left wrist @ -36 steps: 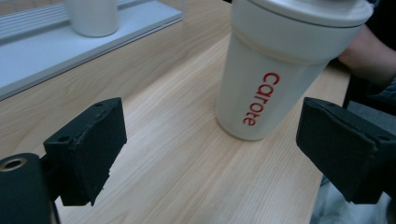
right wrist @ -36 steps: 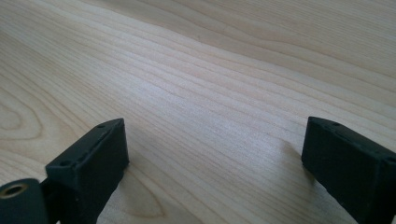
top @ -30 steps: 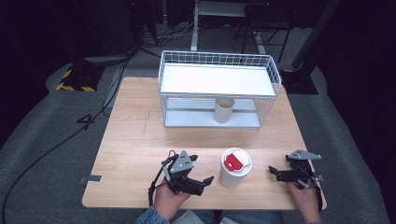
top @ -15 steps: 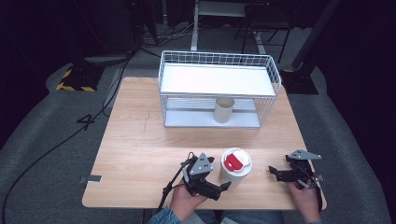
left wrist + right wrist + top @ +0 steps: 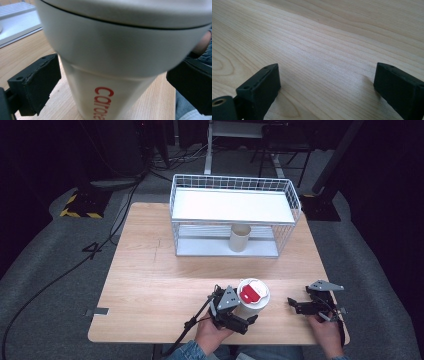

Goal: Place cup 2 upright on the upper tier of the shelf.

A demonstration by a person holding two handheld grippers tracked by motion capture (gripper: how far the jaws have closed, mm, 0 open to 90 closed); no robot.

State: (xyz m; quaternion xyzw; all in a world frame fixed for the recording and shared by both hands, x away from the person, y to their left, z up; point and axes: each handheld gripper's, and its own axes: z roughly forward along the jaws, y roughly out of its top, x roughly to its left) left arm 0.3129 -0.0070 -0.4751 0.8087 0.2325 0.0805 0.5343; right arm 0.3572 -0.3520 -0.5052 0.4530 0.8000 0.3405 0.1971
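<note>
left tongs [image 5: 246, 319] moved right, now wide around cup [image 5: 251, 301], no squeeze yet | right tongs [image 5: 293, 304] wide, empty | next: close

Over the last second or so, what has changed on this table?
The left tongs slid across the table to the lidded cup, which now stands between their open jaws with gaps either side; no grip shows yet. The right tongs stayed put, open over bare wood. The cup, the wire rack and the paper cup under it haven't moved.
</note>
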